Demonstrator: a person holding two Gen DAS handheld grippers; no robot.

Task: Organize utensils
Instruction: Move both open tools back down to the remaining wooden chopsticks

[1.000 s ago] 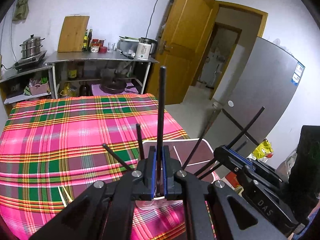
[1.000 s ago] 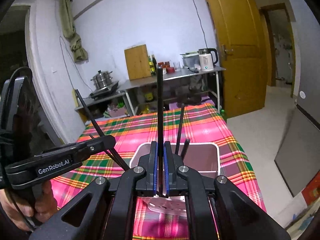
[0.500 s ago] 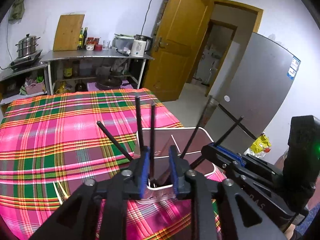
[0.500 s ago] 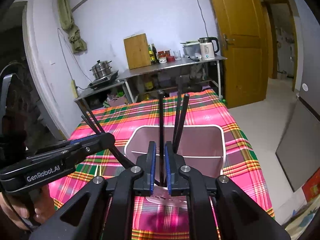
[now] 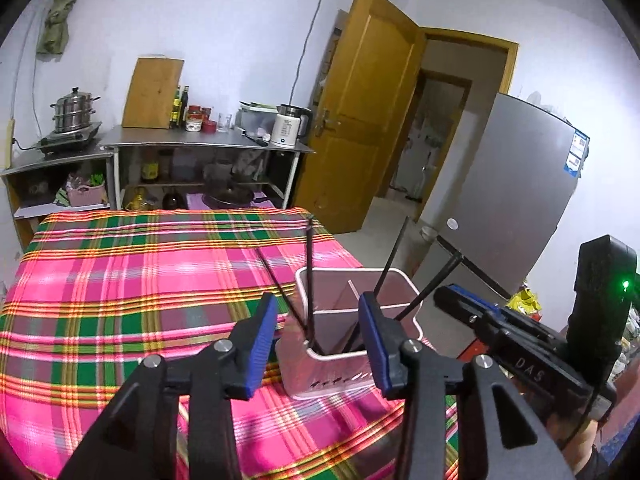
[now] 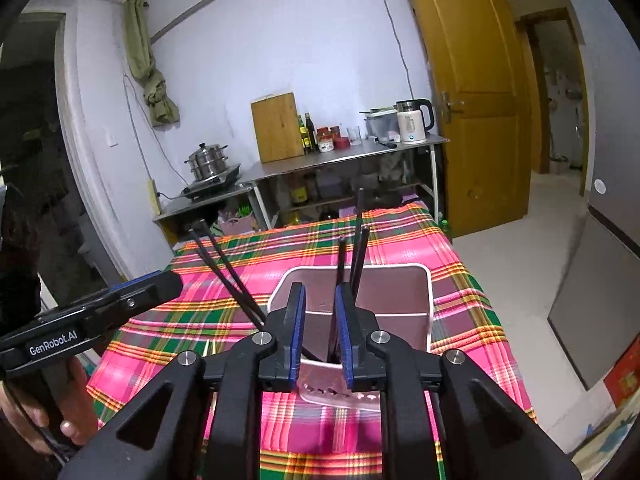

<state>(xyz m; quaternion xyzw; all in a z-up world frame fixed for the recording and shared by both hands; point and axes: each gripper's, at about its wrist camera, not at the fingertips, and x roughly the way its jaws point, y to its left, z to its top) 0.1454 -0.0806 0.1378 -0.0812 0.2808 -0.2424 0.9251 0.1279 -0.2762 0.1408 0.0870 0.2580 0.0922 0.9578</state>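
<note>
We judge the drop-off step done: thin black chopsticks (image 5: 308, 280) stand in the pale pink plastic holder (image 5: 344, 364), lower centre of frame on the plaid tablecloth (image 5: 140, 280). Left gripper (image 5: 320, 344) spread wide, empty; right gripper (image 6: 320, 320) parted narrowly, gripping nothing. Next: lift clear.

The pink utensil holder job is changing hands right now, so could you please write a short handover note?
Left gripper: jaws wide open, empty, just in front of the pale pink rectangular plastic utensil holder.
Right gripper: jaws partly open, gripping nothing, at the holder's near rim.
Black chopsticks stand leaning inside the holder on the pink-and-green plaid tablecloth.
Done: visible chopsticks are in the holder.
Left: no loose utensil is clearly visible; check the table, then withdraw.
</note>
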